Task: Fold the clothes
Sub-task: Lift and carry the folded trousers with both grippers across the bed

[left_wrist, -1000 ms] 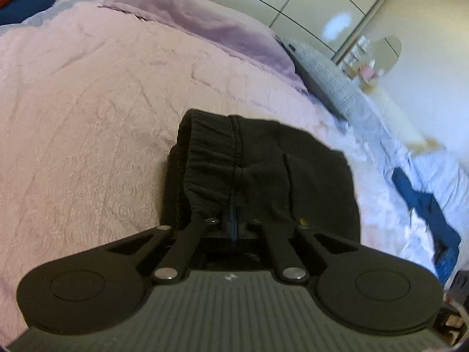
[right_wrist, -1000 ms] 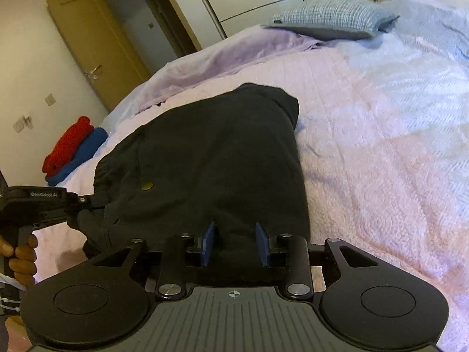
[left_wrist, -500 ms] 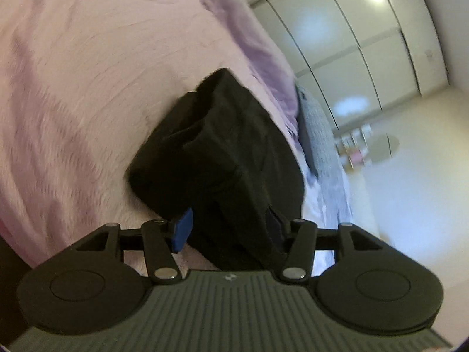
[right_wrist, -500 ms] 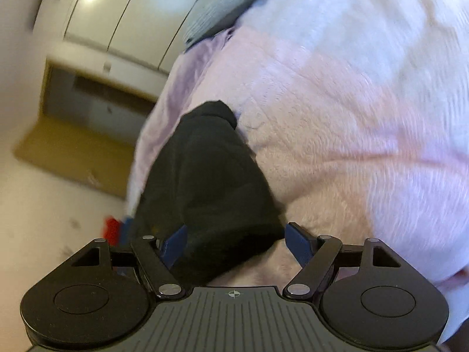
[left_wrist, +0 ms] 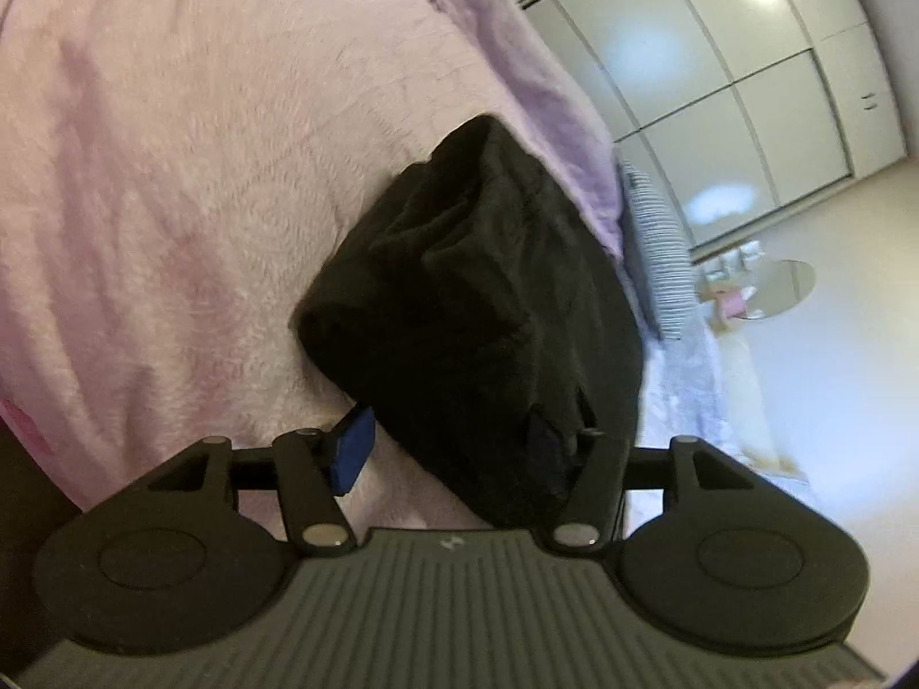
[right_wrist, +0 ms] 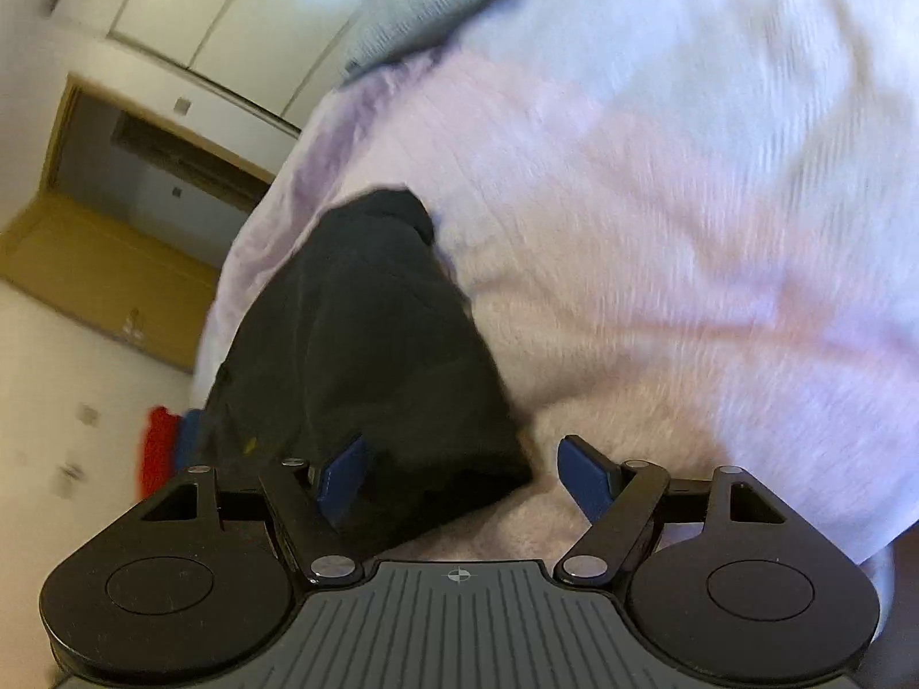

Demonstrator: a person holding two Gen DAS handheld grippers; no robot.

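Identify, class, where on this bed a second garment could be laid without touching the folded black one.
Free: the pink bedspread beyond the right gripper and beside the black garment, and the stretch past the left gripper, between the garment and the lilac blanket. Crowded: the near edge, where both open grippers straddle the garment.

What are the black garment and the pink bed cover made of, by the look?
Black garment: soft matte fabric, likely cotton jersey or fleece; it slumps in thick, rounded folds with no sheen. Exact weave too dark to tell.
Pink bed cover: seems a quilted textile, matte; faint stitched swirl patterns show in its surface. The fibre cannot be told.
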